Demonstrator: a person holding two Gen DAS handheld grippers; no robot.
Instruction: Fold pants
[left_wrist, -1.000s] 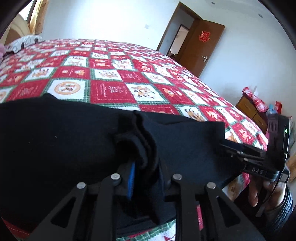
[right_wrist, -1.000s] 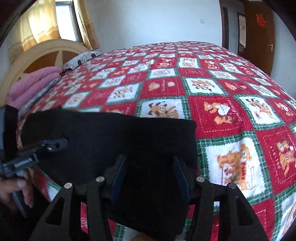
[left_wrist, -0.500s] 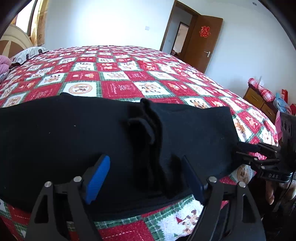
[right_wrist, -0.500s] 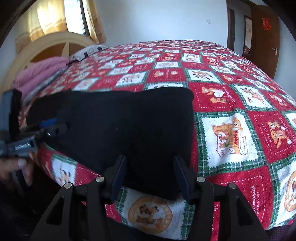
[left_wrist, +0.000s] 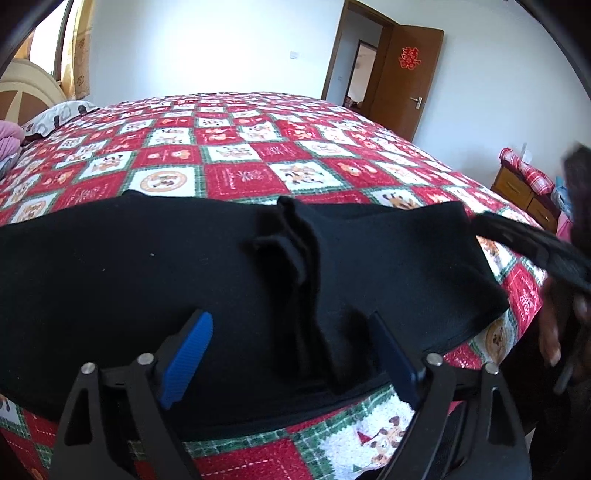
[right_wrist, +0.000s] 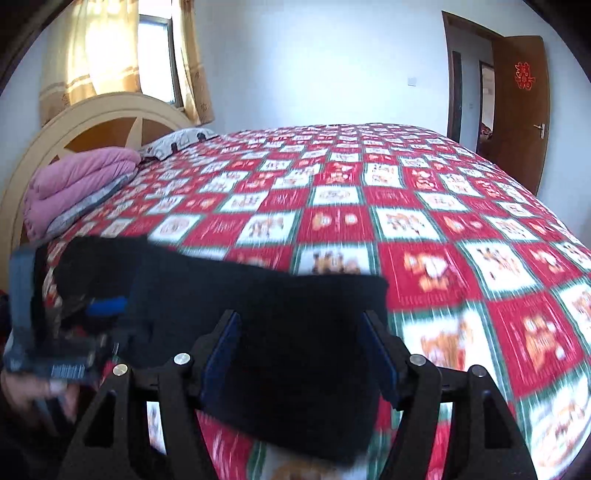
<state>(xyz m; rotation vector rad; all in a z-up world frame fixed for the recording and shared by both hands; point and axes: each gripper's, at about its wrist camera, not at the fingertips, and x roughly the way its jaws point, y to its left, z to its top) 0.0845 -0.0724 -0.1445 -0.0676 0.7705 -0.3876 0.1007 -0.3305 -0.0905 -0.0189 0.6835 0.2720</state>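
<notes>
Pants, one black pair, lie across the near edge of the bed, folded into a long band that runs side to side in front of you. A bunched ridge of fabric stands up near the middle of the band, where layers overlap; the fold there looks unfinished, so that is likely the spot you must flatten or fold over next. The cloth lies close to the bed's edge, probably so both tools can reach it from where you stand.

Your left tool sits low over the band, its two blue-padded fingers spread wide, with the ridge between them but nothing gripped. Your right tool is also spread wide, at the other end of the band, its fingers on either side of the cloth's near edge without pinching it. That view is blurred, so contact with the fabric cannot be told.

Beyond the pants, the red, white and green checked quilt covers the whole bed. One pink folded blanket and one pillow rest by the headboard. One brown door stands open at the far wall.
</notes>
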